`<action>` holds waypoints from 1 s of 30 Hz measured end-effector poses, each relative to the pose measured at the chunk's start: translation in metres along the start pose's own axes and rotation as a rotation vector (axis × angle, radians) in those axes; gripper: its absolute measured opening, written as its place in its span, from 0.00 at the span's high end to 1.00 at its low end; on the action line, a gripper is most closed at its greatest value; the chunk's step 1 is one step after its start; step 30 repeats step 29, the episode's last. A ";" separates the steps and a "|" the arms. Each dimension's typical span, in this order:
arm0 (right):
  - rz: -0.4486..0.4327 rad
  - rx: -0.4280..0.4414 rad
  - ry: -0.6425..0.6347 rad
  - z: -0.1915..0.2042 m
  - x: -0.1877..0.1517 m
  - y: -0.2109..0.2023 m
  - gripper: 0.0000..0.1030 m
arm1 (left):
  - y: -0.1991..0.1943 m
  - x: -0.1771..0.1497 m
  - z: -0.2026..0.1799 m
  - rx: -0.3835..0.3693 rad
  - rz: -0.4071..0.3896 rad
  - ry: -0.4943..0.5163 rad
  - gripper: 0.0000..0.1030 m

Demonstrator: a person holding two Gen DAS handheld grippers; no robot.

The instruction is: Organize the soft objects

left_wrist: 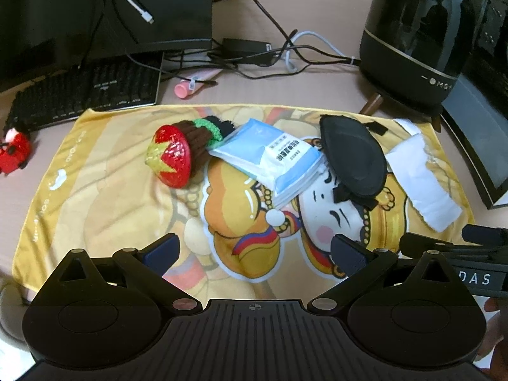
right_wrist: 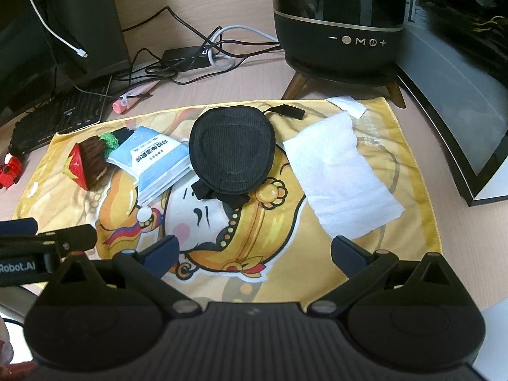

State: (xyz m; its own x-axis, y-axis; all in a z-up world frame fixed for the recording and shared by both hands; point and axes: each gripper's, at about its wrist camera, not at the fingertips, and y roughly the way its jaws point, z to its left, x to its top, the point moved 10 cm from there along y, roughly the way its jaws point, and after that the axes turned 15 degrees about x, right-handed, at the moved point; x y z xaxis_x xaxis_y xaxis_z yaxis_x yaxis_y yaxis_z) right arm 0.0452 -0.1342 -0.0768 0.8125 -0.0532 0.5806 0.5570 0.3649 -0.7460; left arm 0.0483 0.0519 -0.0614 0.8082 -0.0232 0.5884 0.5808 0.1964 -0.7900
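A yellow cartoon-print cloth (left_wrist: 104,197) (right_wrist: 374,241) lies flat on the desk. On it rest a red strawberry plush with a brown knitted body (left_wrist: 173,155) (right_wrist: 90,158), a blue-white tissue pack (left_wrist: 270,155) (right_wrist: 152,158), a black padded eye mask (left_wrist: 352,155) (right_wrist: 231,152) and a white paper towel (left_wrist: 419,177) (right_wrist: 339,177). My left gripper (left_wrist: 255,250) hovers open over the cloth's near edge, holding nothing. My right gripper (right_wrist: 254,250) is open too, near the cloth's front, below the paper towel. The right gripper's fingers (left_wrist: 444,247) show at the left view's right edge.
A black keyboard (left_wrist: 85,95) and monitor stand lie at the back left, beside a pink tube (left_wrist: 197,84) and tangled cables (left_wrist: 254,54). A black speaker on wooden legs (right_wrist: 339,22) stands behind the cloth. A dark framed panel (right_wrist: 460,111) sits right. A small red toy (left_wrist: 14,149) lies left.
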 end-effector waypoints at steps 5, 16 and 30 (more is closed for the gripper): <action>0.001 -0.003 0.002 0.003 -0.002 0.001 0.00 | 0.002 -0.001 0.001 0.003 0.013 -0.002 0.00; -0.001 -0.009 0.010 0.007 -0.005 0.001 0.00 | 0.001 -0.004 0.000 0.008 0.023 -0.002 0.00; -0.003 -0.001 0.011 0.010 -0.006 0.000 0.00 | 0.002 -0.006 0.003 0.020 0.035 -0.003 0.00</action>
